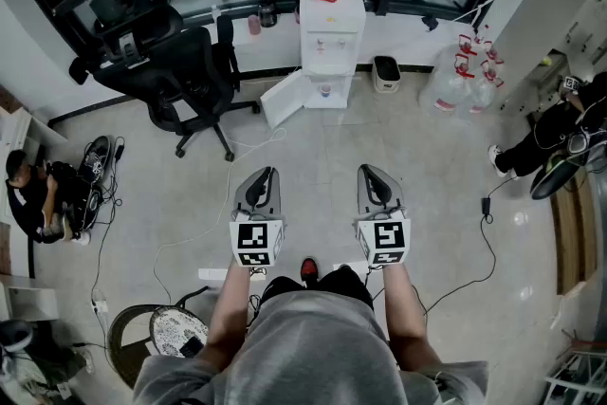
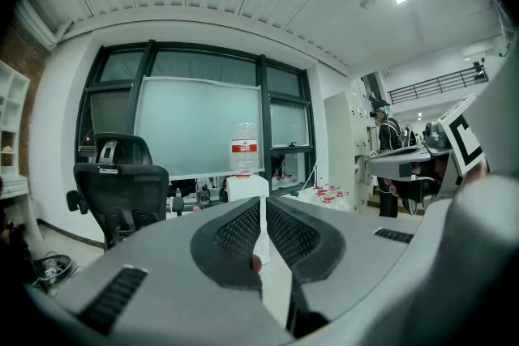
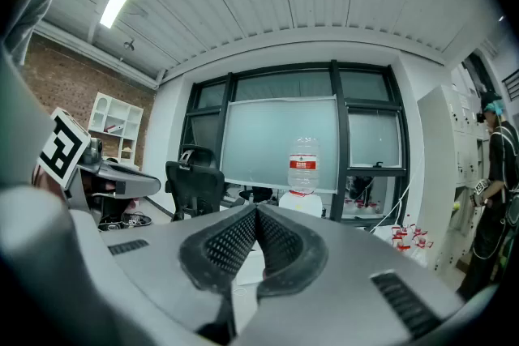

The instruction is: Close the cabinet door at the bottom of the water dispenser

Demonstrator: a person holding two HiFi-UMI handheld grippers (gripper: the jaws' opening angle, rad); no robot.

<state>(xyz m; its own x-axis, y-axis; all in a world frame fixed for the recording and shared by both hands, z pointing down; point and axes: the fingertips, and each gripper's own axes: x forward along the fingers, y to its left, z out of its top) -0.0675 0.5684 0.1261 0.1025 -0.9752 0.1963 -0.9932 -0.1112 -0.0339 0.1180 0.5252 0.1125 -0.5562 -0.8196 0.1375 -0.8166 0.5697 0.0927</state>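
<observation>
My left tongs point(image 1: 268, 172) and right tongs point(image 1: 366, 170) are both pinched shut, empty, side by side; well ahead across the floor point(image 1: 427, 185), the water dispenser point(image 1: 332, 28) stands with its cabinet door point(image 1: 283, 99) swung open leftward.

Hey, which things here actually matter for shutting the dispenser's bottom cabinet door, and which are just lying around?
For the job:
water dispenser
cabinet door, standing open
left gripper and right gripper, both shut and empty

Just lying about:
office chair
spare water jugs
small bin
shoes
floor cable
</observation>
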